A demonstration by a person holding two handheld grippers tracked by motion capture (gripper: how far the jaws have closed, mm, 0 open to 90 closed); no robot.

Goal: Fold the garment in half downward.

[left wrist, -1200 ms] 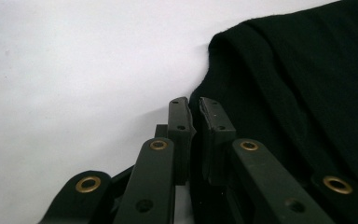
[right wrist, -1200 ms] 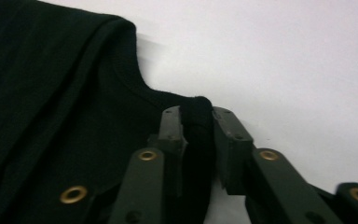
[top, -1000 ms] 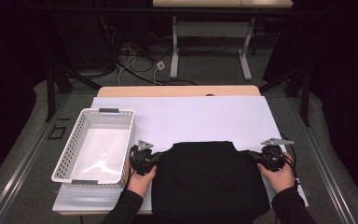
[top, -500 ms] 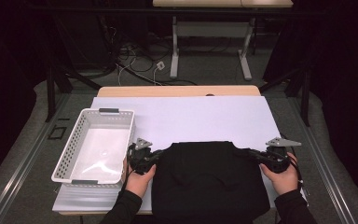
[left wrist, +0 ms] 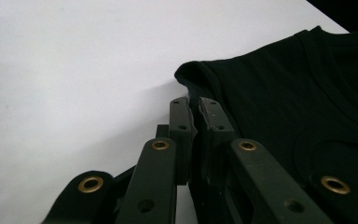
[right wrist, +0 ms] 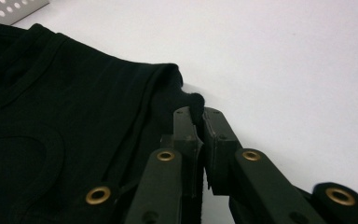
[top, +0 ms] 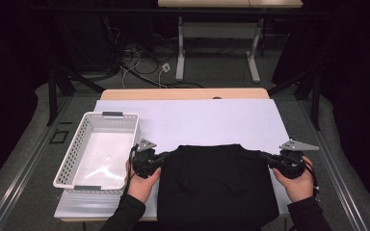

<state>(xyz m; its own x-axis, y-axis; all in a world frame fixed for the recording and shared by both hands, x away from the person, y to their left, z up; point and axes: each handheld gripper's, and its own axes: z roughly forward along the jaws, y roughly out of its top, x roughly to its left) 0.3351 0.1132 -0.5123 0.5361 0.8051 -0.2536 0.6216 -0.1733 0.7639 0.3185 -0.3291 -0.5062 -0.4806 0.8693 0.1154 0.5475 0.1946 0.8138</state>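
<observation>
A black garment [top: 217,185] lies spread on the white-covered table [top: 197,120], its near part hanging past the front edge. My left gripper [top: 166,157] pinches the garment's far left corner [left wrist: 193,77], jaws shut on the cloth. At the far right corner [right wrist: 172,79] my right gripper [top: 265,157] is shut on the fabric too, a fold of cloth sticking up between its fingertips. Both corners are lifted slightly off the table. A hand holds each gripper from the near side.
A white perforated basket [top: 72,154] stands at the table's left, close to my left gripper; a corner of the basket [right wrist: 14,9] shows in the right gripper view. Beyond the table are desk legs [top: 180,53] and cables [top: 139,62] on the floor.
Both grippers have risen a little with the garment's corners held, and the right one has drifted outward to the right, pulling the top edge tauter.
</observation>
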